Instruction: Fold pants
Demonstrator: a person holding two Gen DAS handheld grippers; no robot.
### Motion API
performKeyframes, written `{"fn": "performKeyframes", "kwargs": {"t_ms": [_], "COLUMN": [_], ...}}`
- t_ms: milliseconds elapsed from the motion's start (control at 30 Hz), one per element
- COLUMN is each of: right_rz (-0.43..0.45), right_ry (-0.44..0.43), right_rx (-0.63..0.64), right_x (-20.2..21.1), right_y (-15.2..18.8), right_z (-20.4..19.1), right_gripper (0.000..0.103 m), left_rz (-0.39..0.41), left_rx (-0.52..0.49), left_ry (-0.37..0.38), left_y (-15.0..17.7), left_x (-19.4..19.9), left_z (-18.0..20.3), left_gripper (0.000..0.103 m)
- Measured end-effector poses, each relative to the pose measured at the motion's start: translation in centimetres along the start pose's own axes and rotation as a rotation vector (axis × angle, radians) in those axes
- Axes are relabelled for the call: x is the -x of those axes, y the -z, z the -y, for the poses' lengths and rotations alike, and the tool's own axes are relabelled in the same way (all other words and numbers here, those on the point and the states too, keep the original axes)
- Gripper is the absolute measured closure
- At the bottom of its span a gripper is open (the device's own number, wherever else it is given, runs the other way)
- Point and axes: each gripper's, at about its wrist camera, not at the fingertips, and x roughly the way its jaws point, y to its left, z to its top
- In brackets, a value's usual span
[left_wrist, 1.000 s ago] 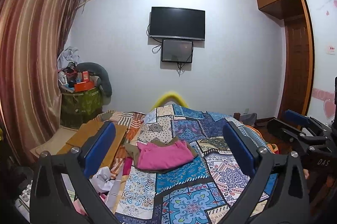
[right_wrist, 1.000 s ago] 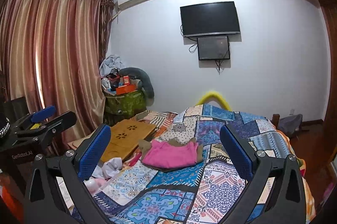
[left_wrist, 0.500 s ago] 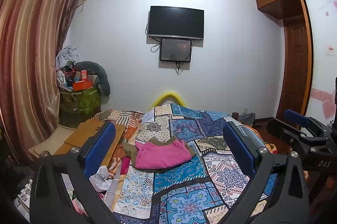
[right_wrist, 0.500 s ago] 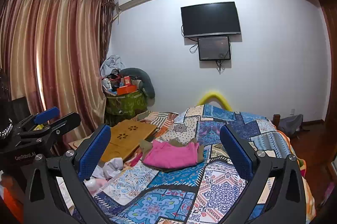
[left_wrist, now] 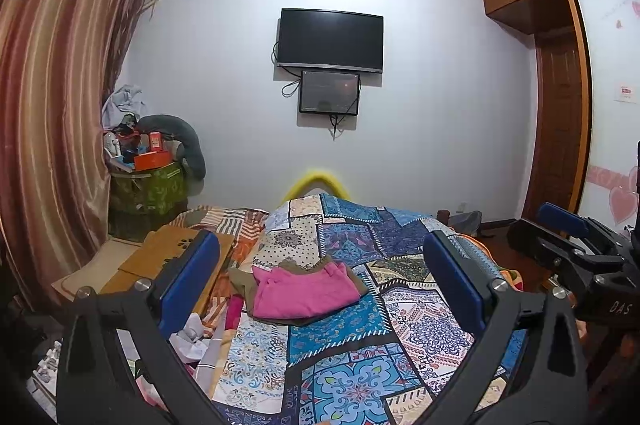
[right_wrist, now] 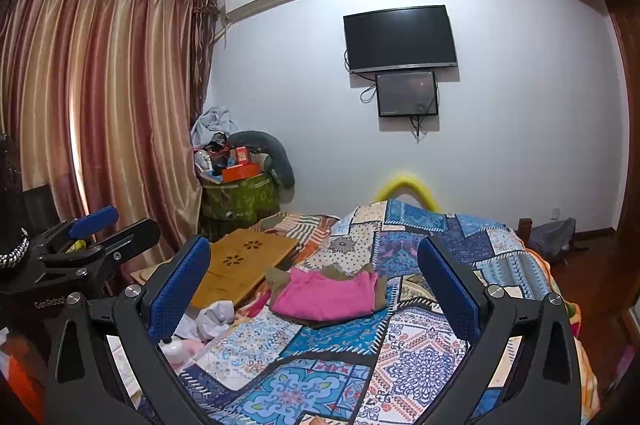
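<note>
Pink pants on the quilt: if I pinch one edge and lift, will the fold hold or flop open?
Likely flop: the pink pants look like soft cloth, their edges sagging over the olive garment beneath. Probably light, so the stack may drag across the quilt if pushed. Both grippers hang open and clear.

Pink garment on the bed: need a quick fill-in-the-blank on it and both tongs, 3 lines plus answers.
1. The pink garment lies on top of an ____-coloured garment.
2. Both lie on the patchwork quilt, and the left tongs and right tongs are both ____ and hold nothing.
3. On the bed to the left of the clothes sits a ____ lap desk.

Answers: olive; open; wooden
</note>
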Motion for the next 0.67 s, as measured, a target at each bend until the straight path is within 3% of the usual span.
{"fn": "performKeyframes", "kwargs": {"t_ms": [667], "right_rz": [-0.004], "right_ry": [-0.016], "right_rx": [0.013], "right_x": [-0.16], "right_y": [0.15], "right_z": [-0.62], "right_gripper": [0.000], "left_rz": [-0.027], "left_rx": [0.002], "left_ry": [0.018], "left_y": [0.08], "left_x": [-0.19], "left_z": [0.17], "left_gripper": [0.000]}}
